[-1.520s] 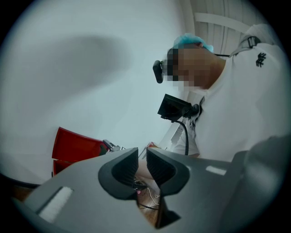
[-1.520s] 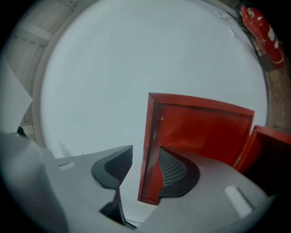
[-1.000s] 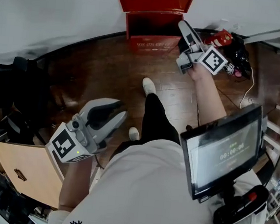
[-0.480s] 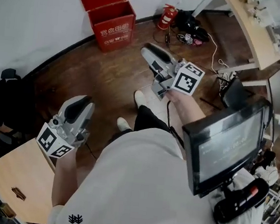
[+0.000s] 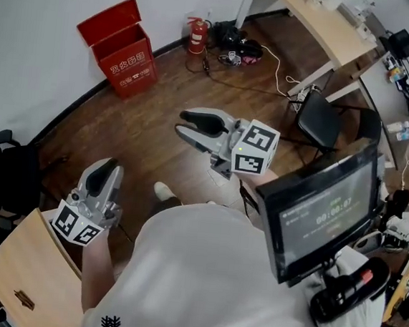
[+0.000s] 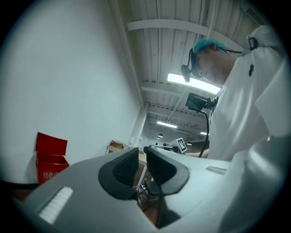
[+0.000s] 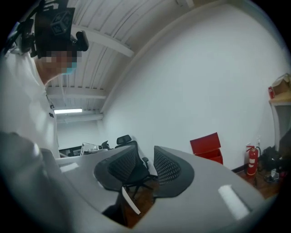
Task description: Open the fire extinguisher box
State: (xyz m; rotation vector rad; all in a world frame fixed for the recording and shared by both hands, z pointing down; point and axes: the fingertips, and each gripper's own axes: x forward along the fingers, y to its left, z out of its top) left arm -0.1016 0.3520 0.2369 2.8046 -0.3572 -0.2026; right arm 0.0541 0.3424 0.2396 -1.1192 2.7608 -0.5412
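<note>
- The person in a white shirt stands on the dark wooden floor, well back from the wall.
- The red fire extinguisher box sits on the floor against the white wall with its lid tipped up. It is well apart from both claws.
- The right gripper is held out in front of the chest and points across toward the person's left. Its jaws are partly apart and empty.
- The left gripper is held low at the left side, nose forward and tilted upward. Its jaws are barely apart, with nothing between them.
- A small red extinguisher stands by the wall, near the box.
</note>
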